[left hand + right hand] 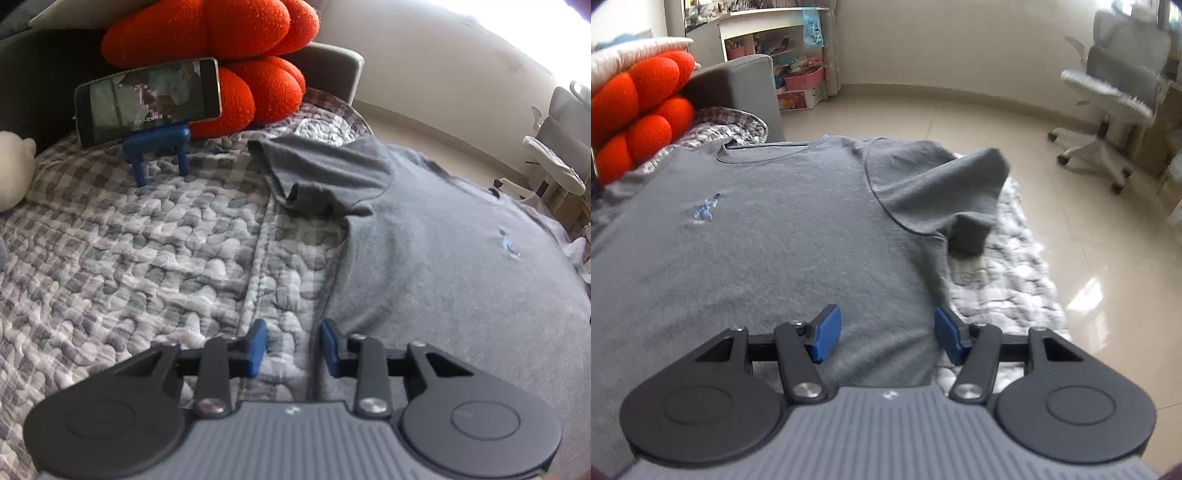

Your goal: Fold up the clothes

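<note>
Nearest the lens in the left wrist view, the left gripper (293, 341) has its blue pads spread with nothing between them, hovering over the checked quilt (147, 258) right at the left side seam of a grey T-shirt (443, 277). In the right wrist view the right gripper (887, 334) is likewise spread and empty, one pad over the shirt's body and the other at its right side edge, where the quilt shows beyond. Outward from both, the T-shirt lies front up and spread flat across the quilt, collar (764, 155) toward the far edge near the orange knot cushion (207, 48), a small blue emblem (705, 210) on the chest. The body shows no fold; the left sleeve (321, 173) and right sleeve (942, 192) each lie bunched outward, not turned in over the chest. Judged from this, the shirt is laid out and smoothed, and the side folds, sleeves and final halving remain to be made. A phone (147, 99) on a blue stand (159, 147) sits by the cushion; an office chair (1115, 92) stands on the tiled floor (997, 122).
</note>
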